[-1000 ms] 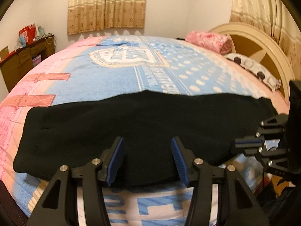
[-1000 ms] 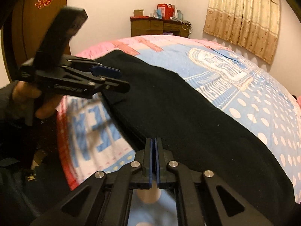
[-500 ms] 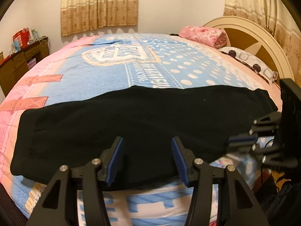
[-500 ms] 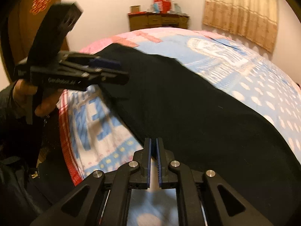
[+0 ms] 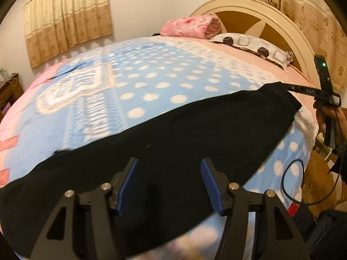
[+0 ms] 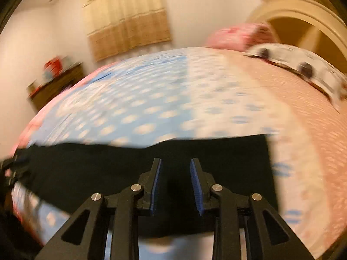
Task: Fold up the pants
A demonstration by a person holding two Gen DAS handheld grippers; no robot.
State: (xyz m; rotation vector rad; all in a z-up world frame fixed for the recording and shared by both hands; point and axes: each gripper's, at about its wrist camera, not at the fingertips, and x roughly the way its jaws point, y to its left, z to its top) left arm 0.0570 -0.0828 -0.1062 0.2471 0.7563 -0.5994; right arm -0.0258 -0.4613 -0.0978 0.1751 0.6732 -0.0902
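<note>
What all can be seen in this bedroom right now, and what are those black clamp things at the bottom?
pants: 1, black, spread flat along the near edge of the bed
bedspread: 1, blue with white dots and pink borders, covering the bed
folded blanket: 1, pink, by the headboard
pillow: 1, white with dark spots, beside the blanket
headboard: 1, cream and brown, arched
curtains: 2, beige, on the walls
cabinet: 1, brown wood, far left corner, blurred
left claw: 1, black with blue pads, open over the pants
right claw: 1, same colours, open over the pants' right end
</note>
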